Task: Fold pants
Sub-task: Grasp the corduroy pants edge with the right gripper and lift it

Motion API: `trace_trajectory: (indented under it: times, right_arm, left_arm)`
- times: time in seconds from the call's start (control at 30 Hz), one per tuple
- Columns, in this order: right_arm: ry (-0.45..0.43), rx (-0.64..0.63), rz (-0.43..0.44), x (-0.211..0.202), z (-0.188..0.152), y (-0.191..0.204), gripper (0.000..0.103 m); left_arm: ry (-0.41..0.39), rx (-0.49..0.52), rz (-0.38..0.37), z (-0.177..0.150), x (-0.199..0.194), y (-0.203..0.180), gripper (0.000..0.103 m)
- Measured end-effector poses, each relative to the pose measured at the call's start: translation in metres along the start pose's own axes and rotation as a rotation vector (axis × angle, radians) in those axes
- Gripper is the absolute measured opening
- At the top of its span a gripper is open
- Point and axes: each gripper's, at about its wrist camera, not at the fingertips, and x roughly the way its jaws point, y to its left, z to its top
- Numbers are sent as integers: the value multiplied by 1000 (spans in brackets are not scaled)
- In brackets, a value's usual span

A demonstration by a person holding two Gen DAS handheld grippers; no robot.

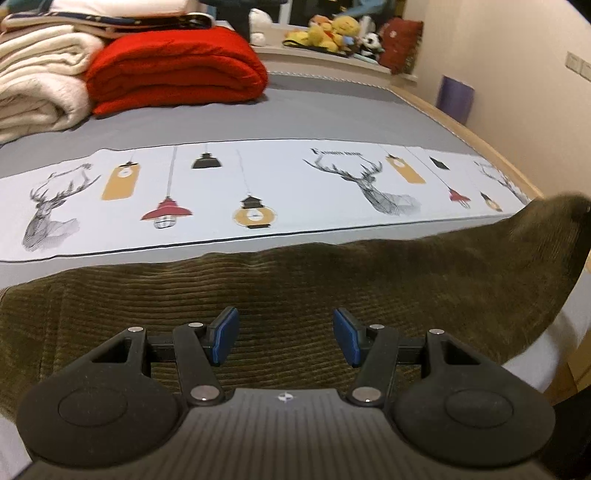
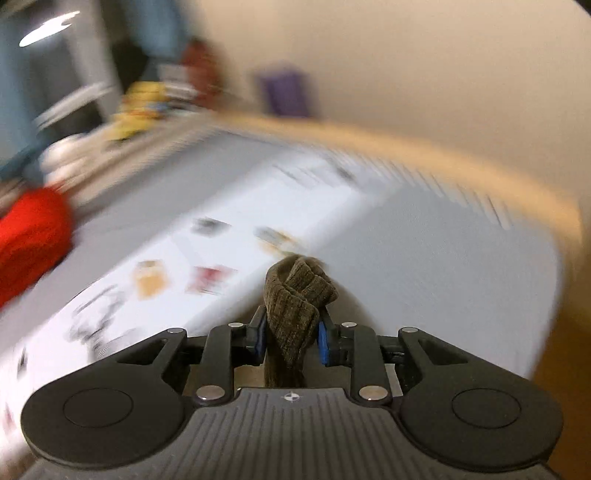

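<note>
Olive-green corduroy pants (image 1: 280, 280) lie spread across the near part of the bed in the left wrist view. Their right end (image 1: 546, 229) rises off the bed toward the frame's right edge. My left gripper (image 1: 284, 338) hovers open just above the cloth, with nothing between its blue pads. In the blurred right wrist view, my right gripper (image 2: 291, 334) is shut on a bunched fold of the pants (image 2: 299, 291), held up above the bed.
A white runner printed with deer and lanterns (image 1: 236, 192) crosses the grey bed (image 1: 295, 114) behind the pants. Folded cream (image 1: 40, 81) and red blankets (image 1: 177, 70) sit at the far left. Plush toys (image 1: 332, 31) line a ledge. A wooden bed edge (image 1: 480, 136) runs beside the wall.
</note>
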Motion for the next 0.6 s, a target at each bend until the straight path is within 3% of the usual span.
trace_trajectory:
  times: [0.1,0.17,0.3,0.4,0.43,0.5,0.6]
  right_arm:
    - [-114,-258,172,-48,-31,89,27]
    - [-132,-378,295,-73,-68,142,27]
    - [28,-559,476,-75,-152,225,26]
    - [218,-775,523,-55,-207,267,26]
    - [261,-836,527,-51,-220,276,22]
    - [267,-933,524,-52,-234,286,22]
    - [191,-1093,532,-70,-246,294,20]
  left_arm:
    - [0,-37,21,0,-4,13,62]
    - [5,-68,36,0,-5,22,62]
    - [33,-142,52,-3,-6,45,62]
    - [60,-180,61,-5,-5,59,62]
    - [67,-193,62,-6,-6,63,62]
    - [88,-223,48,-8,-6,70,63]
    - [100,-248,27,-8,-5,72,64]
